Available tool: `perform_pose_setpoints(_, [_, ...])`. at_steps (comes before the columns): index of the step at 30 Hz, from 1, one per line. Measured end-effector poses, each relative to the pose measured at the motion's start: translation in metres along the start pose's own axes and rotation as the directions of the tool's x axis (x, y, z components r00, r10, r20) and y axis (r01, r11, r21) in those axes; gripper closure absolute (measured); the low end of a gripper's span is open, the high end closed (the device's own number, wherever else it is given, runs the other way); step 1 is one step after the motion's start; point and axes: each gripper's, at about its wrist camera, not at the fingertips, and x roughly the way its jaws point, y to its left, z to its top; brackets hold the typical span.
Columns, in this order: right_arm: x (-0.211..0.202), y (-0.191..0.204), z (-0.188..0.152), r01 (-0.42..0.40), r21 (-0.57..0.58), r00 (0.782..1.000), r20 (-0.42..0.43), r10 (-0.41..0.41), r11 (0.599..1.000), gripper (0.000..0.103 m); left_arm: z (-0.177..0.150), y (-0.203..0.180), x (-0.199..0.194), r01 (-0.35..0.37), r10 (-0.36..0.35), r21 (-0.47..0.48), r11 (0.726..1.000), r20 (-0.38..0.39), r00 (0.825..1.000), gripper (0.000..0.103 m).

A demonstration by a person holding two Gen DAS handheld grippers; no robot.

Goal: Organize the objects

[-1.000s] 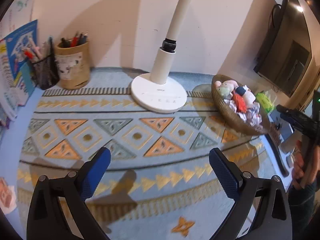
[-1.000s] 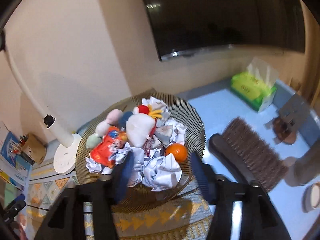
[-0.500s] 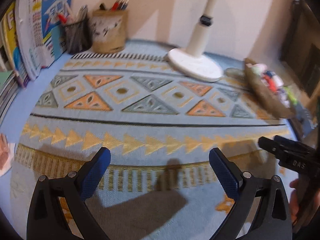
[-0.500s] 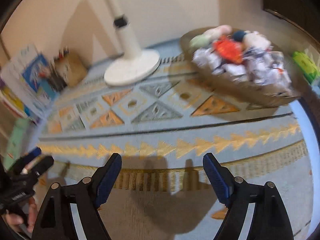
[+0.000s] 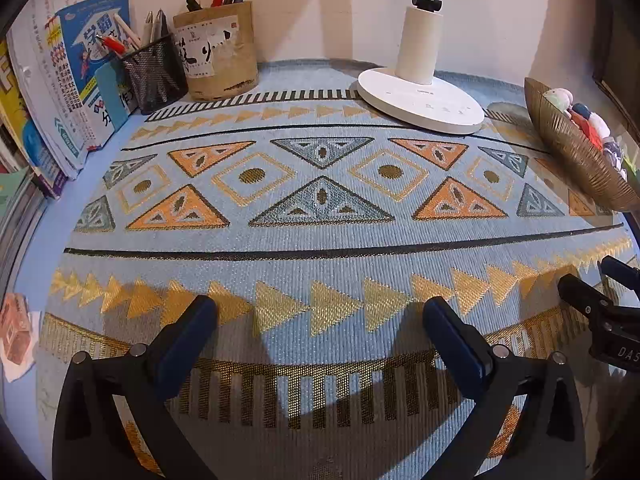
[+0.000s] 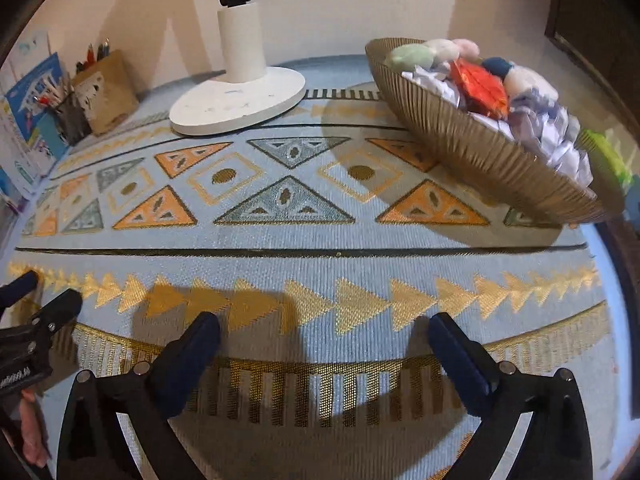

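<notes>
A ribbed golden bowl [image 6: 480, 152] sits at the right of the patterned mat [image 6: 320, 240], heaped with soft toys, a red packet [image 6: 480, 88] and crumpled paper [image 6: 552, 136]. In the left wrist view the bowl [image 5: 576, 160] lies at the far right edge. My left gripper [image 5: 319, 306] hovers open low over the mat's near border, nothing between its fingers. My right gripper [image 6: 323, 322] hangs over the same border, its jaws opening wide and empty. Each gripper shows at the edge of the other's view, the right gripper [image 5: 600, 308] and the left gripper [image 6: 36, 312].
A white lamp base [image 5: 420, 100] stands at the back of the mat. At the back left are a tan pen cup [image 5: 218, 52], a black mesh pen holder [image 5: 154, 72] and leaning books [image 5: 60, 80]. A small printed card [image 5: 16, 328] lies off the mat's left edge.
The right gripper swung from above the bowl leftward and down over the mat, its jaws spreading wider. The left gripper sank and tipped down toward the mat's near border.
</notes>
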Motion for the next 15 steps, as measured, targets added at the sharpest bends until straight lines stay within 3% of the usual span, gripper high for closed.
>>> perform_pose_setpoints(15, [-0.0016,-0.0017,-0.0002,0.0,-0.002,1.0,0.007,0.0,1.0,0.0,0.0004,-0.0005,0.0017,0.001,-0.001,-0.001,1.0,0.0,1.0,0.0])
